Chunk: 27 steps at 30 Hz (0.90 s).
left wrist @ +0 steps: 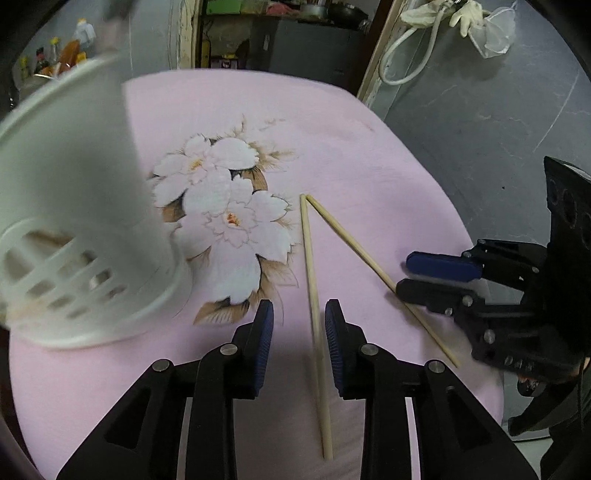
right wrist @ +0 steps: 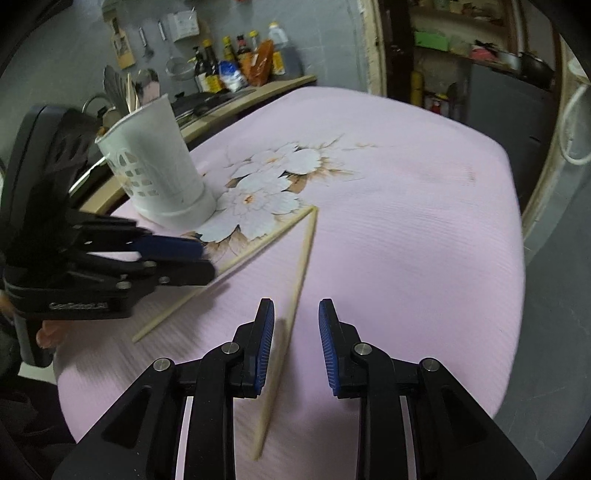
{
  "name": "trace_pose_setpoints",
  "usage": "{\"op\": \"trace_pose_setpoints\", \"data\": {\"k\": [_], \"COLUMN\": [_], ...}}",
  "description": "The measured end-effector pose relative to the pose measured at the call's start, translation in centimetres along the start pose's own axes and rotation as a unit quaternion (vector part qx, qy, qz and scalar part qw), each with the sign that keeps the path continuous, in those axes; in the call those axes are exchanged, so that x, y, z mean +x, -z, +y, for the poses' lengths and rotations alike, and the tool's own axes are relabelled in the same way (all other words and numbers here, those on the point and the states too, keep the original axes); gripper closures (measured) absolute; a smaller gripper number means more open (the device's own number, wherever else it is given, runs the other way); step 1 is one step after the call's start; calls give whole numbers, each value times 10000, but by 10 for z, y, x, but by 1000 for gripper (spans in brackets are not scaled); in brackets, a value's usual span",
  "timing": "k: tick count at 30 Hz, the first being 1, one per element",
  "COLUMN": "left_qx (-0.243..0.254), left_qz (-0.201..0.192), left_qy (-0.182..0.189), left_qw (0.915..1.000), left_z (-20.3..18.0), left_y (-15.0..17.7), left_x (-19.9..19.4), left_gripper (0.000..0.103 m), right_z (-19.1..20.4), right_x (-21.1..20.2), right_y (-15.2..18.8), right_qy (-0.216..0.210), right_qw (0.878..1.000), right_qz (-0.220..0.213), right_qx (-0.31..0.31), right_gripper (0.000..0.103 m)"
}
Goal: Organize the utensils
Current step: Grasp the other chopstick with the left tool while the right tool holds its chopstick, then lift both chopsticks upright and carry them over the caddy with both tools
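Two wooden chopsticks lie in a V on the pink floral cloth, tips touching at the far end. My left gripper point(left wrist: 299, 321) is open, its jaws on either side of the left chopstick point(left wrist: 312, 295). My right gripper point(right wrist: 296, 321) is open, its jaws on either side of the other chopstick point(right wrist: 295, 295), which also shows in the left wrist view point(left wrist: 354, 243). The left chopstick shows in the right wrist view point(right wrist: 240, 258) too. A white slotted utensil holder point(left wrist: 81, 221) stands at the left; in the right wrist view point(right wrist: 159, 166) spoons and chopsticks stick out of it.
The cloth-covered table point(right wrist: 406, 221) drops off to a grey floor on the right. A counter with sauce bottles point(right wrist: 236, 66) runs behind the holder. A doorway with shelves point(left wrist: 280, 33) lies beyond the table's far edge.
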<state>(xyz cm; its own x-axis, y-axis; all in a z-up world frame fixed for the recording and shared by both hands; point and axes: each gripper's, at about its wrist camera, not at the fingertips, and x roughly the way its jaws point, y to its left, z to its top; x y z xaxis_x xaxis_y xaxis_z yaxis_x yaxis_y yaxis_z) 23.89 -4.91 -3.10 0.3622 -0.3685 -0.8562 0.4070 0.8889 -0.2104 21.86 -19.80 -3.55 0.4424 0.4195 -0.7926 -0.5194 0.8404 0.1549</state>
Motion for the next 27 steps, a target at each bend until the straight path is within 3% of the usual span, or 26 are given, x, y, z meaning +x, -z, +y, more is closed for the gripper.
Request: {"op": "trace_pose_setpoints", "data": {"k": [9, 11, 13, 17, 22, 27], "left_qx": [112, 99, 107, 39, -165, -265], "left_qz": [345, 387, 444, 388, 76, -625], "left_qy": [127, 148, 153, 189, 313, 344], "left_qw": [9993, 9991, 9988, 9991, 9993, 9971], "left_z": [1, 2, 2, 3, 3, -2], "left_y": [-20, -24, -24, -22, -8, 7], "left_x": [21, 24, 25, 25, 13, -15], "left_gripper": [79, 83, 99, 100, 101, 101], "right_z": [2, 1, 0, -3, -1, -7], "right_x": [30, 32, 32, 30, 20, -8], "right_y": [-16, -19, -20, -19, -11, -1], "right_qy": [185, 174, 234, 268, 254, 118], "right_qw": [9969, 9961, 9954, 9956, 9974, 9989], "right_qz": [636, 767, 833, 867, 676, -162], "right_qx": [-426, -405, -418, -221, -76, 422], "right_gripper": [81, 81, 91, 98, 100, 100]}}
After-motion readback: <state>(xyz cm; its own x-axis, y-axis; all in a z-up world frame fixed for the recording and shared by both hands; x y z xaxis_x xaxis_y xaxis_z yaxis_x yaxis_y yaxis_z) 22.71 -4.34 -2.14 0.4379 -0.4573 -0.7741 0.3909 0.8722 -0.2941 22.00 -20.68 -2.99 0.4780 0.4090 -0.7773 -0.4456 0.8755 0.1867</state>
